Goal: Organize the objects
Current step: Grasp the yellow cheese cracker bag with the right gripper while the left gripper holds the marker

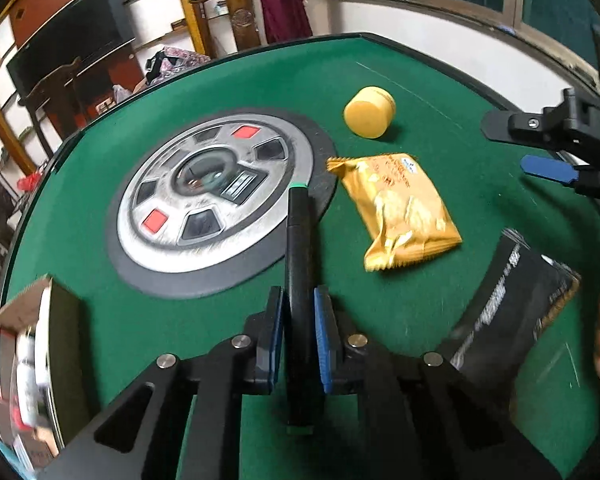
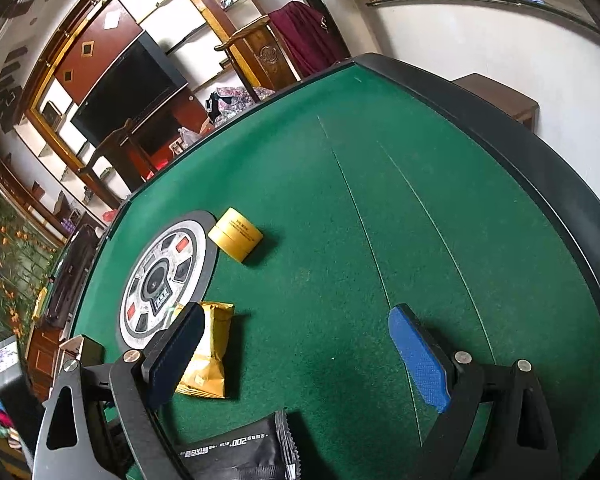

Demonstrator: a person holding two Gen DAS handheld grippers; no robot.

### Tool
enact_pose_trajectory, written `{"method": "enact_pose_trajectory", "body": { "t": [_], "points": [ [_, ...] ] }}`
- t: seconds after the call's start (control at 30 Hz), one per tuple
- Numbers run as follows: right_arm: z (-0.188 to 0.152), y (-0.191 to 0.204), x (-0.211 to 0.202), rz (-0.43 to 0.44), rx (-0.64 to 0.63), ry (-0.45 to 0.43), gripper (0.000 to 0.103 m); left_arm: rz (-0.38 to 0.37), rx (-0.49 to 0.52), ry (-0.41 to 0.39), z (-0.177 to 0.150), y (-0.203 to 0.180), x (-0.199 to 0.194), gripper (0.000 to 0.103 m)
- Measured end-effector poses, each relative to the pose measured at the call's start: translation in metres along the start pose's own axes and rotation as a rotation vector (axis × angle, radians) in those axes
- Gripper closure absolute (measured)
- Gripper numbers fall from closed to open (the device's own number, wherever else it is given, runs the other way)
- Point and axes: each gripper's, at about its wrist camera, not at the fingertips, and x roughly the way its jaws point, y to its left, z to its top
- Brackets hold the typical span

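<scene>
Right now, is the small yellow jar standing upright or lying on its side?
On its side. The yellow jar rests on its curved wall on the green table, its flat round end facing sideways in both views.

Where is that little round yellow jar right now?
In the left wrist view the yellow jar lies on the green table, beyond the gold snack packet, right of the round centre panel.

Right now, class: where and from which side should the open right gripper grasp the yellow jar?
Probably across the yellow jar's round side wall, coming from above. It lies tilted on the green table, clear felt around it, so the open right gripper fingers could straddle it.
</scene>
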Motion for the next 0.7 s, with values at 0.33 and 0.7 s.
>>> {"method": "enact_pose_trajectory", "body": {
  "t": [0.33,0.7],
  "points": [
    [-0.006,0.016,-0.002,0.022,-0.073,-0.015,0.007,-0.072,-0.187,-0.147,-0.051,0.034,-0.094,0.089],
    [-0.009,0.072,0.046,-0.034,-0.174,0.227,0.007,-0.125,-0.299,-0.184,-0.099,0.066,-0.138,0.089]
  ]
}}
